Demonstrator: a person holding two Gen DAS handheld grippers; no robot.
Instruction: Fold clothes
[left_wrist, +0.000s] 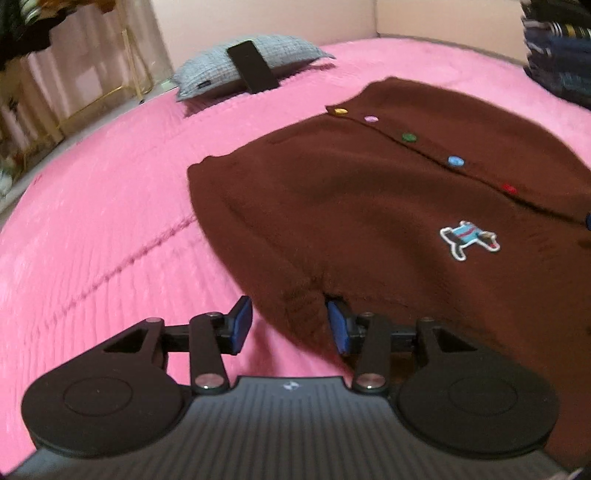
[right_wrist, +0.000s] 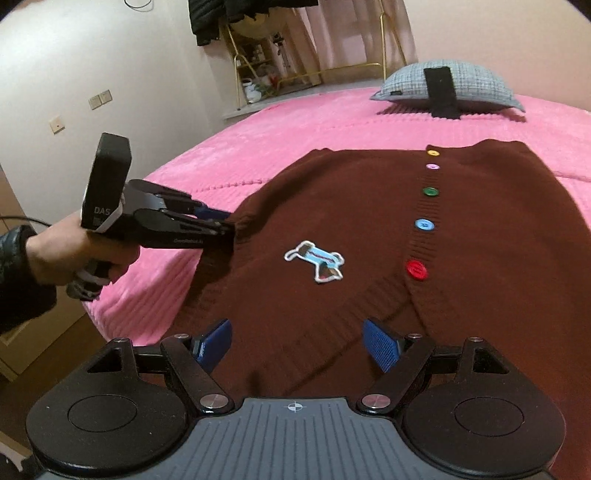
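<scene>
A brown knit cardigan (left_wrist: 369, 206) lies spread on the pink bed, front up, with a row of coloured buttons and a small cartoon patch (right_wrist: 314, 264). My left gripper (left_wrist: 290, 325) has a bunched fold of the cardigan's near left edge between its blue pads. From the right wrist view, that left gripper (right_wrist: 225, 225), held in a person's hand (right_wrist: 74, 247), pinches the cardigan (right_wrist: 480, 258) at its left side and the cloth is raised there. My right gripper (right_wrist: 298, 345) stands wide open just above the cardigan's near part, and nothing is between its pads.
The pink ribbed bedspread (left_wrist: 110, 221) covers the bed. A grey checked pillow (right_wrist: 472, 85) with a black flat object (right_wrist: 439, 92) leaning on it lies at the far end. Dark folded clothes (left_wrist: 557, 48) are stacked at the far right. A gold rack (right_wrist: 258, 74) stands beyond the bed's edge.
</scene>
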